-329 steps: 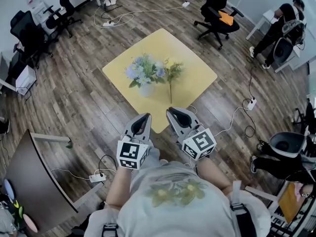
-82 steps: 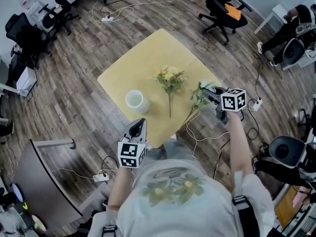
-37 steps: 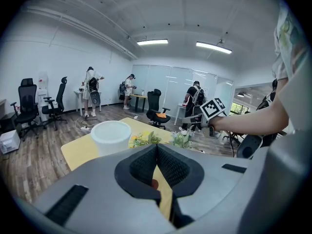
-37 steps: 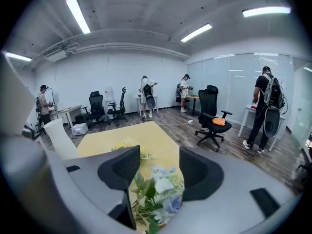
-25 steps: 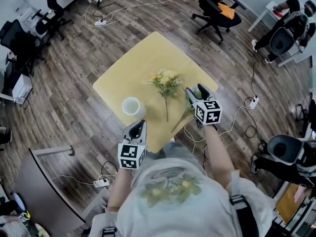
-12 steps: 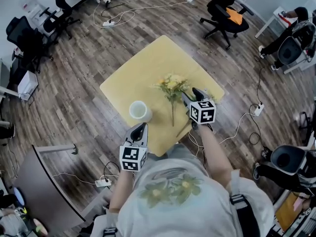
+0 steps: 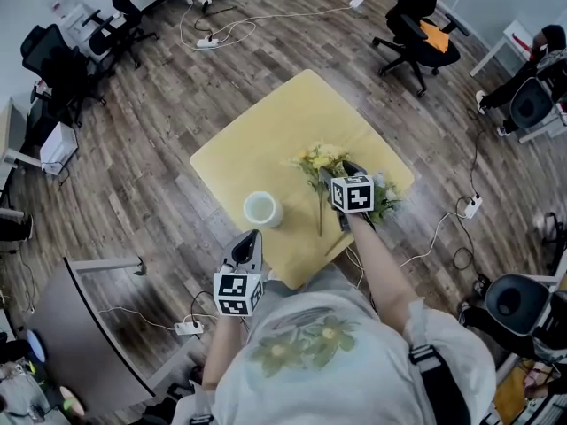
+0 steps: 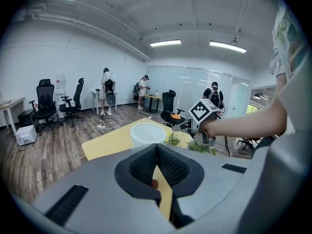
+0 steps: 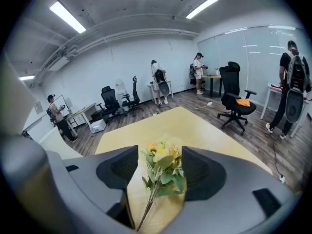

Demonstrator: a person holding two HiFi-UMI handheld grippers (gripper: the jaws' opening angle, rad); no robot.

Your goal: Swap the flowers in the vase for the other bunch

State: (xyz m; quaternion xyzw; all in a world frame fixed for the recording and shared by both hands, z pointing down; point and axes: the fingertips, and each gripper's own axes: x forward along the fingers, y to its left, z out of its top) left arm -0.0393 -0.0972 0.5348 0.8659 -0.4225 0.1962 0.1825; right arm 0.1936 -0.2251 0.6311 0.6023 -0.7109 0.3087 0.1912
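right gripper (image 7: pixel 339 173) hangs over the yellow table (image 7: pixel 266 131) with jaws spread wide, and they have just been opening; the head view hides that gap behind the marker cube, but the right gripper view (image 9: pixel 160 152) shows the yellow bunch (image 9: pixel 161 162) lying between the jaws, touched by neither pad, blooms toward twelve o'clock and stem toward six; left gripper (image 7: pixel 252 235) hangs off the table's six o'clock edge, and only its own view (image 8: pixel 156 147) shows its jaws pressed together on nothing; seen from above, the white vase (image 7: pixel 262 209) stands upright and empty, the yellow bunch (image 7: pixel 321 159) flat on the table at its two o'clock; a second, greener bunch (image 7: pixel 384 204) lies at the table's four o'clock edge, partly under the right forearm; an office chair (image 7: pixel 421 34) stands at one o'clock, cables trail across the wood floor, and a power strip (image 7: pixel 189 328) lies at seven o'clock.
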